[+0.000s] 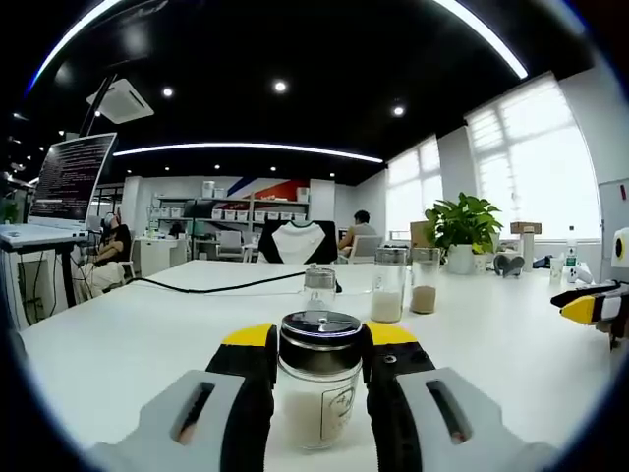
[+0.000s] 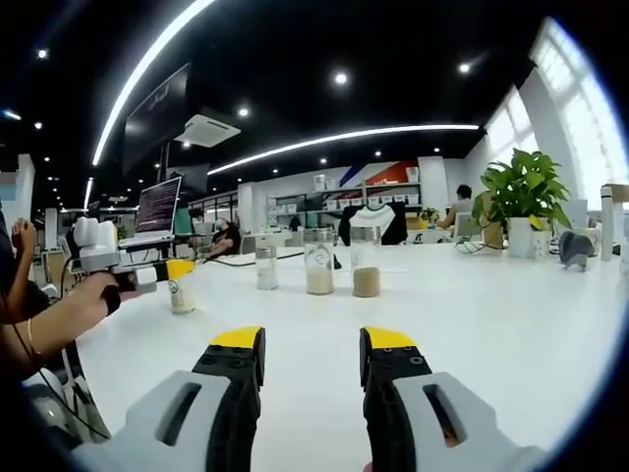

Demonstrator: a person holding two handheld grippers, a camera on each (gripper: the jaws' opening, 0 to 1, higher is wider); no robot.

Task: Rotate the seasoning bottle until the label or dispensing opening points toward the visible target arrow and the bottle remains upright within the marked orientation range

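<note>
Left tool (image 1: 316, 369) clamps the bottle (image 1: 316, 393); right tool (image 2: 311, 359) hangs open, empty. Twist slowly, base flat on worktop (image 1: 147, 334), label toward 12 o'clock.

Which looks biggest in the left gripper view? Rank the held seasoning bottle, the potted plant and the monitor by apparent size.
1. Seasoning bottle, clamped in the left tool; nearness to the camera inflates it.
2 and 3. Monitor and potted plant look alike in size; both stand far off, so no ranking between them.

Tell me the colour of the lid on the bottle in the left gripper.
Black with a shiny silver rim on the seasoning bottle, best in the left gripper view.
</note>
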